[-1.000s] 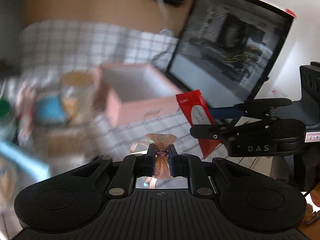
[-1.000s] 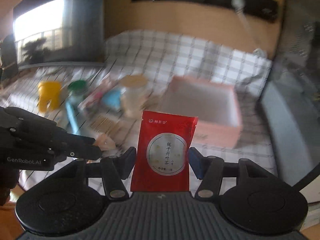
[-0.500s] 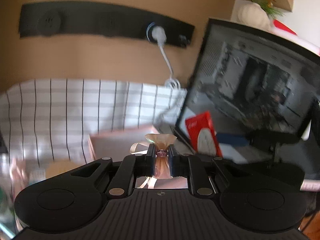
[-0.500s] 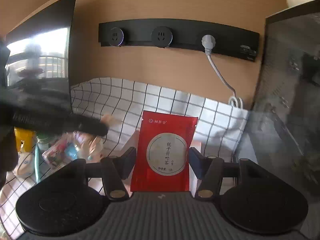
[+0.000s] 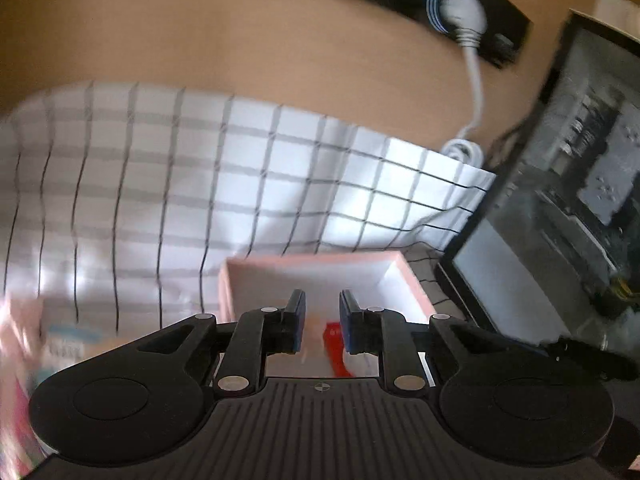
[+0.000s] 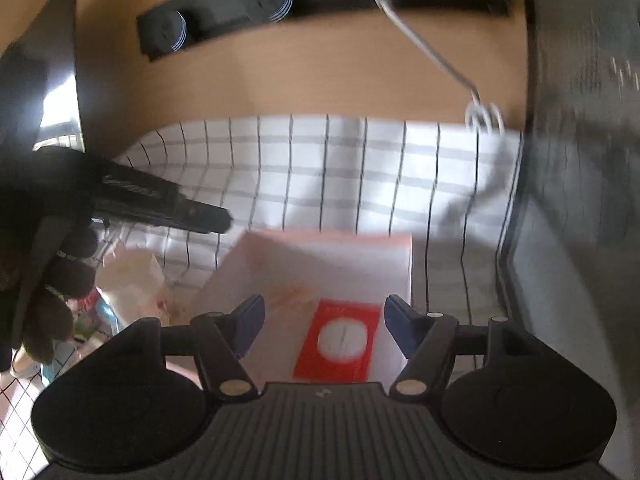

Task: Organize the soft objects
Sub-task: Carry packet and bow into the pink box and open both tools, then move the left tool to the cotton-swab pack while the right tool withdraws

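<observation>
Both sachets lie in the pink box (image 6: 400,256).
Your right gripper (image 6: 324,320) gapes wide and empty above the red packet (image 6: 340,340); your left gripper (image 5: 322,322) is parted, empty too.

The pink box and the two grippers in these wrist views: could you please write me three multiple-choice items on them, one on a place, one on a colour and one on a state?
1. Where does the red packet lie?
A. inside the pink box
B. on the checked cloth beside the box
C. between shut fingers

2. What colour is the round label on the packet?
A. yellow
B. white
C. green

3. How does the right gripper stand?
A. shut on the packet
B. shut on nothing
C. open, holding nothing

Key: 1 A, since the right wrist view shows the packet flat on the box's floor within its walls. 2 B, the disc in the middle of the red face is white. 3 C, its jaws are spread wide on either side, clear of the packet. The left gripper also stands open over the box.
</observation>
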Demonstrator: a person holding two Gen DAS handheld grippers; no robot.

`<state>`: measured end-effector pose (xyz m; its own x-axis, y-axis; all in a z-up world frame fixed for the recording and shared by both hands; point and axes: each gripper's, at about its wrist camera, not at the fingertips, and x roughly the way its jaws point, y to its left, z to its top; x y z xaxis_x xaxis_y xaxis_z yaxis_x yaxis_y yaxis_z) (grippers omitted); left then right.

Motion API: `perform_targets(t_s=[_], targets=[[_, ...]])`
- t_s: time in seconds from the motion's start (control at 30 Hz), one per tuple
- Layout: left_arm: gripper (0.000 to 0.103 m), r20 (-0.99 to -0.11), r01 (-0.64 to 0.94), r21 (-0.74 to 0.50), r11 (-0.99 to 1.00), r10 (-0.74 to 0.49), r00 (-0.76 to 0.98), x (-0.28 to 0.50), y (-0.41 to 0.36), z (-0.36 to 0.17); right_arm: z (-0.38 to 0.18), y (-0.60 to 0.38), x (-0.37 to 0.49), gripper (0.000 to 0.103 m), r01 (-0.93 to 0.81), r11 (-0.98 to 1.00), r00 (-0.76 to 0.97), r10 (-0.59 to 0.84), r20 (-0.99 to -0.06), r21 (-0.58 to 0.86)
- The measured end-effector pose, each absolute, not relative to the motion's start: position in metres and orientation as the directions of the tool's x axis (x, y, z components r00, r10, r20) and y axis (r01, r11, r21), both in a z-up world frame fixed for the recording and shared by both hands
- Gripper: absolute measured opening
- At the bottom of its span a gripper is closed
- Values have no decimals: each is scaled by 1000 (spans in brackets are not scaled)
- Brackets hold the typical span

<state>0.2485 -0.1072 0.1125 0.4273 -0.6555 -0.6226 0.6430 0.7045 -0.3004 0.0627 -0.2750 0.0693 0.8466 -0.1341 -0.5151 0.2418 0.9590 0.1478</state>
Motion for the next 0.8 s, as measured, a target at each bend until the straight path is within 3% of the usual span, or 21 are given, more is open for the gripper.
perform_targets(t_s=[0.07,0.17,0.33,0.57,0.8], targets=[[20,-599,616,-355,703,-677,427,241,-85,107,64,-275,61,67,250,956,837,-133,-532,155],[20,-585,602,-335,725,-661,470,224,-40,112,65,-272,58,67,250,956,830,-129,-542,156],[20,-565,428,-283,859,-509,649,206,69,131,77,-256,60,67,231,958,845,-113,-523,167],[20,-667,227,-184,956,-291,686,188,172,126,67,-193,86,67,128,969,834,10,-551,212],[20,-732,348,-238,907,-403,549,171,168,87,65,-121,97,67,24,985,797,83,-599,169]])
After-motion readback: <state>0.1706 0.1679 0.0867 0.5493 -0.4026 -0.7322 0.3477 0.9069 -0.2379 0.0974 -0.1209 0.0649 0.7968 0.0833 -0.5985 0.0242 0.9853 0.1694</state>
